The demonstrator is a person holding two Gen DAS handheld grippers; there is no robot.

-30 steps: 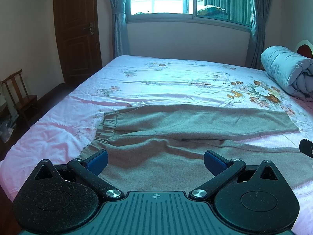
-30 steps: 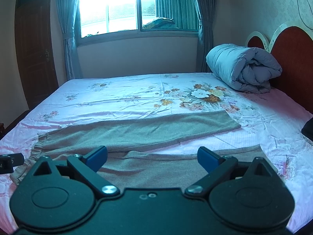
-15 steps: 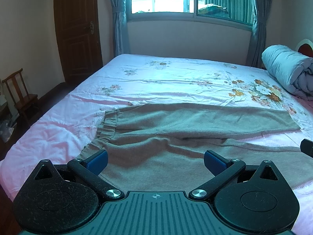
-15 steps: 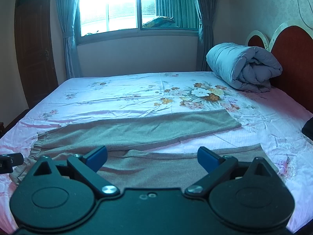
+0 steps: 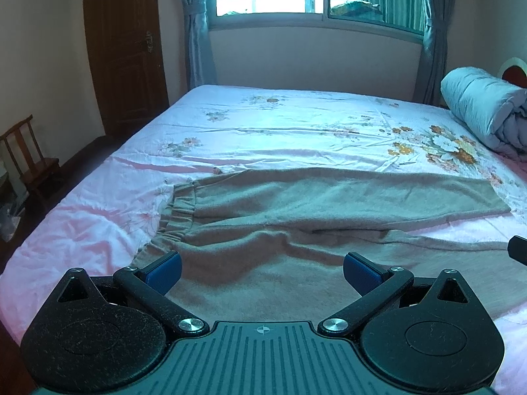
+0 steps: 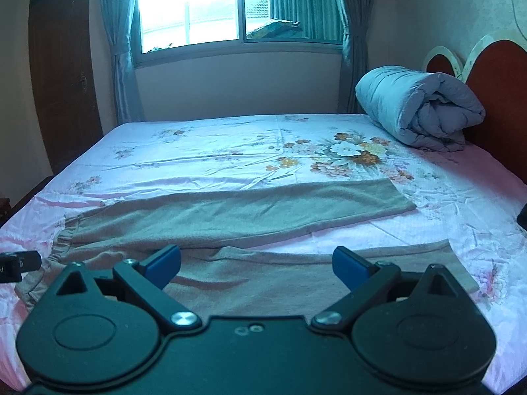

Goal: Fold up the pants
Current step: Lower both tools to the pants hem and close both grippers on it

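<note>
Grey-brown pants (image 5: pixel 296 204) lie flat across the near half of the bed, elastic waistband (image 5: pixel 176 214) to the left and two legs running right. In the right wrist view the same pants (image 6: pixel 237 214) show both leg ends, the far leg (image 6: pixel 388 197) and the near leg (image 6: pixel 438 256). My left gripper (image 5: pixel 262 271) hovers open over the seat area near the waistband, nothing between its blue pads. Over the near leg, my right gripper (image 6: pixel 256 265) is also open and holds nothing.
The bed (image 5: pixel 280 125) has a pink floral sheet. A rolled grey-blue duvet (image 6: pixel 421 105) rests by the red headboard (image 6: pixel 500 85) at right. A wooden chair (image 5: pixel 31 161) and brown door (image 5: pixel 126 52) stand left of the bed; a window (image 6: pixel 210 6) is behind.
Both views have drifted slightly backward and upward; the pants and both grippers' opening are unchanged.
</note>
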